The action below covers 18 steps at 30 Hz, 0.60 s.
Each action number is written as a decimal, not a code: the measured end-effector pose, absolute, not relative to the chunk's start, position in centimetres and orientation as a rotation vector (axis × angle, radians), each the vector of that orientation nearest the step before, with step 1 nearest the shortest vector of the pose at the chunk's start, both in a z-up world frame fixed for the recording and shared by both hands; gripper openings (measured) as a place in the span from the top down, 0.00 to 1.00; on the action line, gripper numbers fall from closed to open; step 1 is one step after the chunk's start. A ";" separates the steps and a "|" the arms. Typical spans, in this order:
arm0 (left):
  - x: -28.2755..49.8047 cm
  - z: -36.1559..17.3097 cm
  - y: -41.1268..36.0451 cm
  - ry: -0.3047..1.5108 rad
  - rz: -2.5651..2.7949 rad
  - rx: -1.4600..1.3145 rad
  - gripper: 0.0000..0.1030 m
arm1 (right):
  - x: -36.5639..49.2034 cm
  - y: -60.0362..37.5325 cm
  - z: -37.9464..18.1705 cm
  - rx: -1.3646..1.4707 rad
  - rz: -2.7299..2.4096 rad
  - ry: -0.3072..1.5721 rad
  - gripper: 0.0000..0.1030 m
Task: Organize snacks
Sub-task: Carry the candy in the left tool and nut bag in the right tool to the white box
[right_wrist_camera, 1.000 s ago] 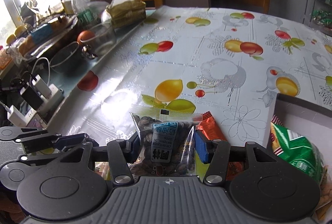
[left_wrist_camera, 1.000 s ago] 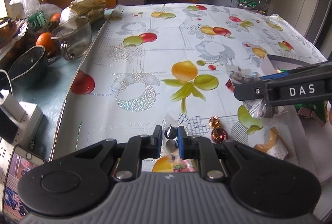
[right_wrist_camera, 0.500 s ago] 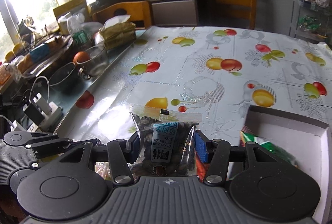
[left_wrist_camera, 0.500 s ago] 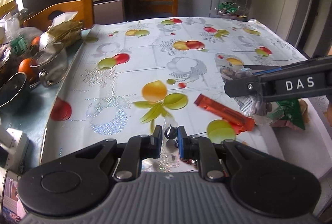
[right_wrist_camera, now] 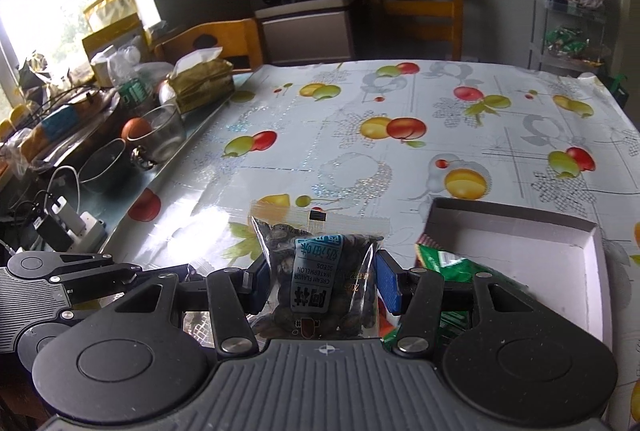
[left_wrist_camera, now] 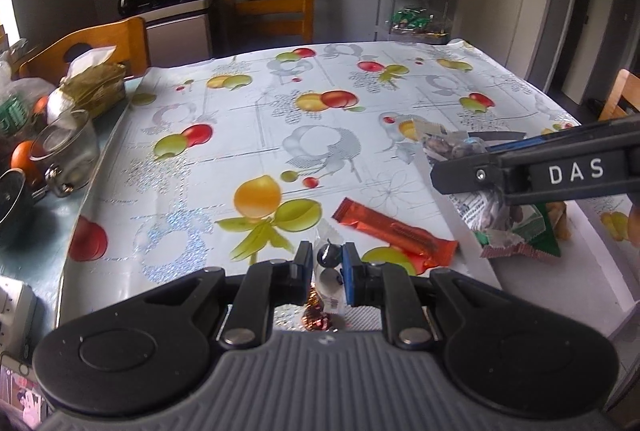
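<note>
My left gripper (left_wrist_camera: 327, 260) is shut on a small clear-wrapped dark candy (left_wrist_camera: 329, 256), held above the table. My right gripper (right_wrist_camera: 320, 273) is shut on a clear bag of watermelon seeds (right_wrist_camera: 316, 271), held above the white box (right_wrist_camera: 520, 231) edge; the bag also shows in the left wrist view (left_wrist_camera: 460, 151). A green snack packet (right_wrist_camera: 444, 267) lies in the box. An orange-red snack bar (left_wrist_camera: 394, 233) lies on the fruit-print tablecloth (left_wrist_camera: 280, 135). Foil-wrapped chocolates (left_wrist_camera: 316, 317) lie under my left gripper.
A glass cup (left_wrist_camera: 66, 151), an orange (left_wrist_camera: 22, 157), a dark bowl (right_wrist_camera: 100, 171), a tissue pack (right_wrist_camera: 200, 81) and chargers (right_wrist_camera: 64, 225) crowd the table's left side. Wooden chairs (left_wrist_camera: 268, 5) stand at the far side, and a wire rack (left_wrist_camera: 416, 11) at the back right.
Both grippers have risen and pulled back with their snacks. The right gripper moved towards the white box, uncovering the orange-red bar on the table.
</note>
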<state>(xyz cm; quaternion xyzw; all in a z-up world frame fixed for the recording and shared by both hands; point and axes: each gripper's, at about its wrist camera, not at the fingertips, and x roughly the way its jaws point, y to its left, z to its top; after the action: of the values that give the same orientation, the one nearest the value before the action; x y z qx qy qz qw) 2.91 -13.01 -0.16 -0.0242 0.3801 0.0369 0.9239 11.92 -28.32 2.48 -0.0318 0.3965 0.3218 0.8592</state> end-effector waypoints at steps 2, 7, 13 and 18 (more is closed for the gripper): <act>3.1 -0.1 -13.5 0.777 0.060 -0.043 0.88 | 11.9 -28.8 2.6 -0.064 0.664 0.827 0.49; 3.8 0.3 -14.7 0.766 0.019 -0.027 0.88 | 11.8 -30.1 2.9 -0.048 0.626 0.817 0.49; 4.6 0.8 -16.5 0.748 -0.046 -0.003 0.88 | 11.9 -32.0 3.2 -0.028 0.576 0.807 0.49; 5.2 0.9 -17.8 0.741 -0.092 0.013 0.88 | 11.9 -33.5 3.2 -0.015 0.533 0.801 0.49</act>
<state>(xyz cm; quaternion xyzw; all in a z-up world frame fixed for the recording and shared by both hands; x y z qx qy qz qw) 5.21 -17.83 0.94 0.0061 0.3618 -0.0448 0.9312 11.90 -33.50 3.21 -0.0070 0.3852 0.2565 0.8864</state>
